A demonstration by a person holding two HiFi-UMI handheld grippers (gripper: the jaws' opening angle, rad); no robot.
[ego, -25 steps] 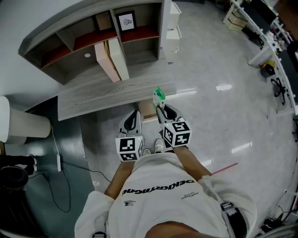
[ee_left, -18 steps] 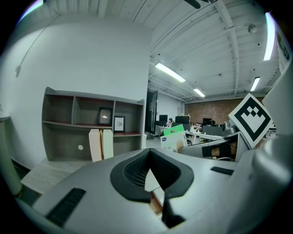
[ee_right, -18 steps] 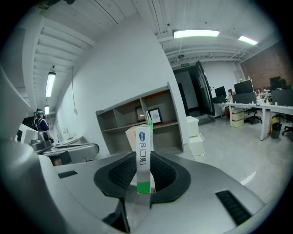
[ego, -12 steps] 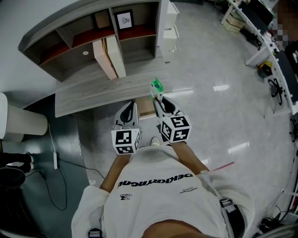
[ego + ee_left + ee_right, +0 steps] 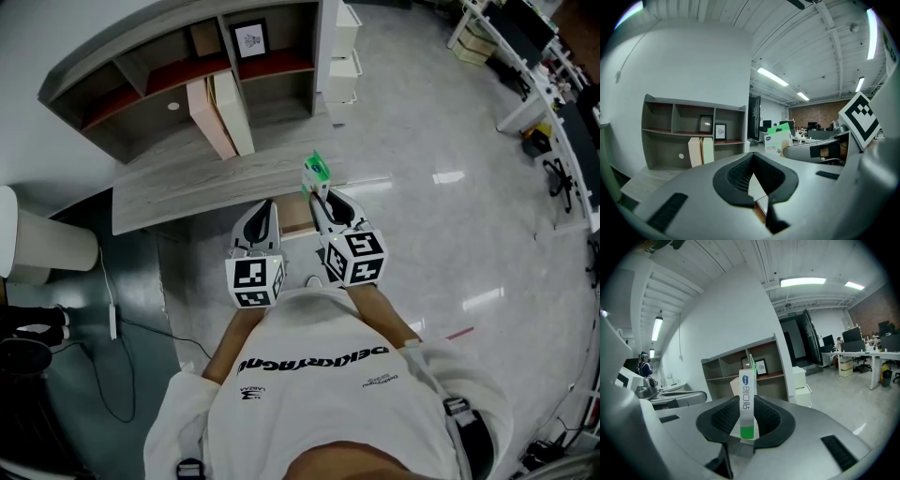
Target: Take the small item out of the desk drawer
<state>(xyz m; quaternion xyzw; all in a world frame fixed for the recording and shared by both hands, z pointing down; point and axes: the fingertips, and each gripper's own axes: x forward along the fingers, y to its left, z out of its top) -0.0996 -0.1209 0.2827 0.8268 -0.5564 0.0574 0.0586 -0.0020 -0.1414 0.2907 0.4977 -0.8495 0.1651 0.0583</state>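
Small box [image 5: 318, 170], white with a green end, stands upright between the jaws of the right gripper [image 5: 322, 192], which clamp it by its lower part while most of its height rises free above the pads. It hangs in the air just over the front edge of the desk [image 5: 187, 192], out of the drawer [image 5: 295, 217]; that tan shape below the edge looks like the drawer pulled open, though it is too small in the head view to be sure. The left gripper [image 5: 267, 204] is closed on nothing, its pads meeting at the tips, and sits just beside the right one. The lift out seems nearly done. To do it well, an even squeeze and a level wrist are wanted, since a tall box held low may pivot in the pads. The desk edge is the one thing close enough to catch the box, so it is safer to go up before going forward. Bare desk lies ahead, with two upright folders [image 5: 223, 117] well back by the shelf unit [image 5: 141, 84], and open floor [image 5: 441, 122] to the right.
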